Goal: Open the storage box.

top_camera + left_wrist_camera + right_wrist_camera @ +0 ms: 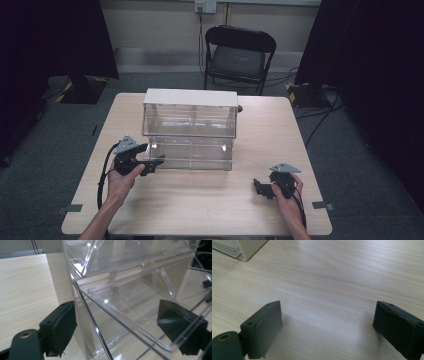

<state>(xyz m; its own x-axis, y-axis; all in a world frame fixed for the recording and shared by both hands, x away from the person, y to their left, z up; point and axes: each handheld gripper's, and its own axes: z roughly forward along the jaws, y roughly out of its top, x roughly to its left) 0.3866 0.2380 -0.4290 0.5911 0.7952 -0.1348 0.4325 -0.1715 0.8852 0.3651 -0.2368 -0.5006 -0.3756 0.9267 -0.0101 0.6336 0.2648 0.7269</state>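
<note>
Two clear drawers stacked in one cabinet mid-table; lower drawer is pulled partly out. Left gripper sits at the cabinet's front-left corner, jaws wide, straddling the drawer's corner wall, probably to grip and slide it. Right gripper, jaws wide and empty, rests well right of the cabinet over bare table, out of the drawer's path. Open room in front of the cabinet.
</note>
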